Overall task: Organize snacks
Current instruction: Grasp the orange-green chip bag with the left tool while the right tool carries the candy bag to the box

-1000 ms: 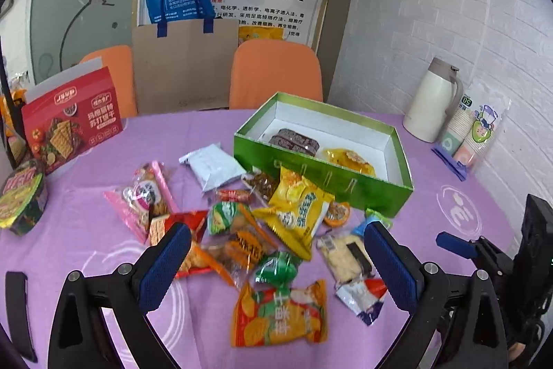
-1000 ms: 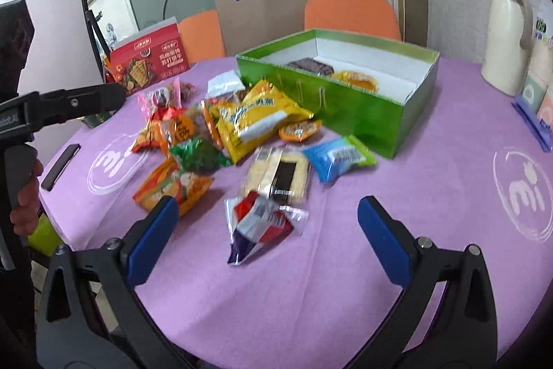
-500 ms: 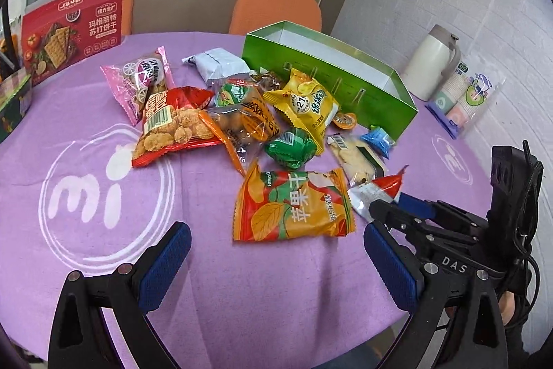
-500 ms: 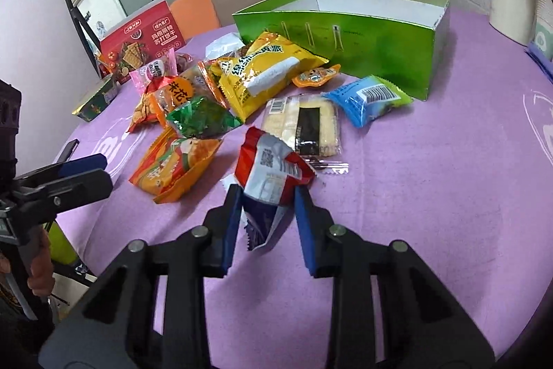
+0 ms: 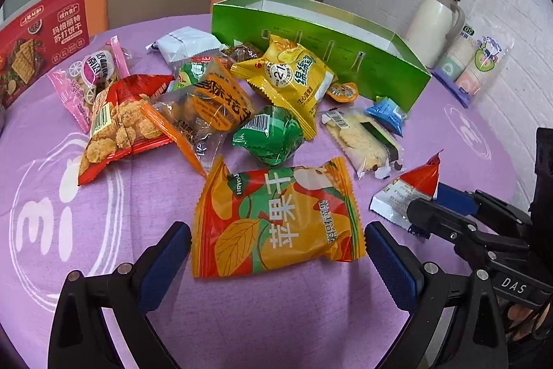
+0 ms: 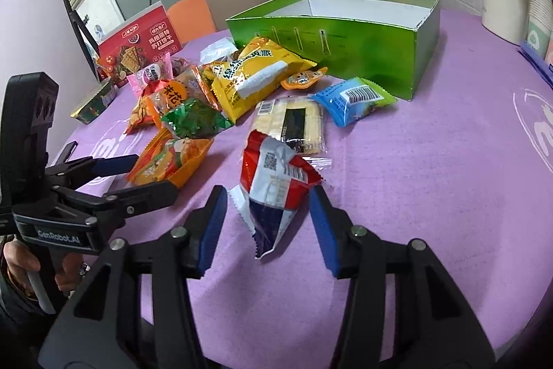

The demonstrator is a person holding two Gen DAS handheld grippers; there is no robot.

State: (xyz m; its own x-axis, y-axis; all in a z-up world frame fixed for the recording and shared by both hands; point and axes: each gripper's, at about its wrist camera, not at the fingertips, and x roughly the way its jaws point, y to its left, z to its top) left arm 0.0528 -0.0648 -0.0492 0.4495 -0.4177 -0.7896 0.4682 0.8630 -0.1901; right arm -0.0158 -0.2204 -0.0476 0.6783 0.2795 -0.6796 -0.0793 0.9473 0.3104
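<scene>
Several snack packets lie piled on a purple table [image 5: 138, 317] in front of an open green box [image 5: 380, 71]. My left gripper [image 5: 278, 260] is open, with the orange apple-chip packet [image 5: 276, 220] lying between its fingers. My right gripper [image 6: 269, 225] is open around a red, white and blue packet [image 6: 273, 185], pads on either side and apart from it. The same packet [image 5: 408, 189] shows in the left wrist view beside the right gripper's fingers [image 5: 432, 217]. The left gripper [image 6: 114, 177] shows in the right wrist view at the orange packet [image 6: 172, 158].
A yellow packet [image 5: 293, 78], a green packet [image 5: 273, 134], a cracker packet [image 5: 363, 137] and a blue packet [image 6: 352, 99] lie near the box. A red biscuit box [image 5: 34, 40] stands far left. A white thermos [image 5: 435, 23] and paper cups [image 5: 473, 64] stand right.
My right gripper, nearly shut around the red, white and blue packet half a second ago, has opened wider. My left gripper has moved forward and down to straddle the orange packet.
</scene>
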